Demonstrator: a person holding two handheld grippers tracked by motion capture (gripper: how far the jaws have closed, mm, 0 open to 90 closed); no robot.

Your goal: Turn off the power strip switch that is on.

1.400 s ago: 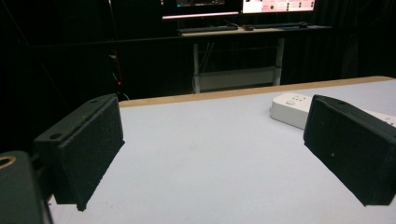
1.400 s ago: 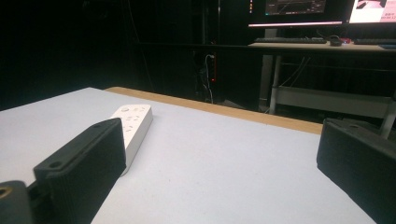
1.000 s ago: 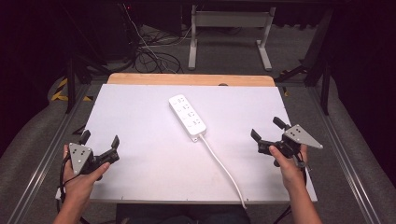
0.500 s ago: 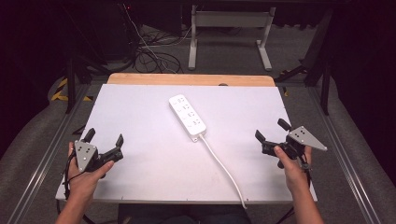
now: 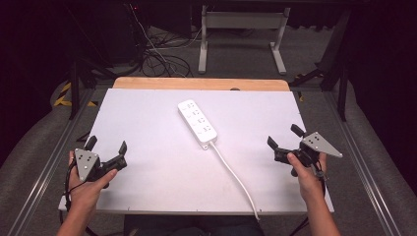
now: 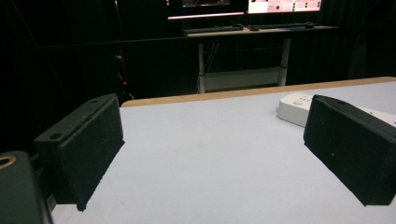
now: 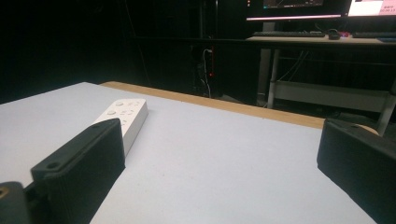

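One power strip point(image 5: 197, 123), two grippers

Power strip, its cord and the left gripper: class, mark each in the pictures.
power strip point(image 5: 197, 124): high view, middle of its socket face.
cord point(image 5: 236, 177): high view, midway along the white cable.
left gripper point(image 5: 106, 146): high view, midway between its open fingertips.

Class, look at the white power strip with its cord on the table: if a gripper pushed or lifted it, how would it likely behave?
The power strip lies flat and long, so it would probably slide or swivel rather than tip or roll. Its body looks like rigid plastic, likely stiff when lifted. The cord curves loosely off the table's near edge, so it is probably floppy and would drag behind.
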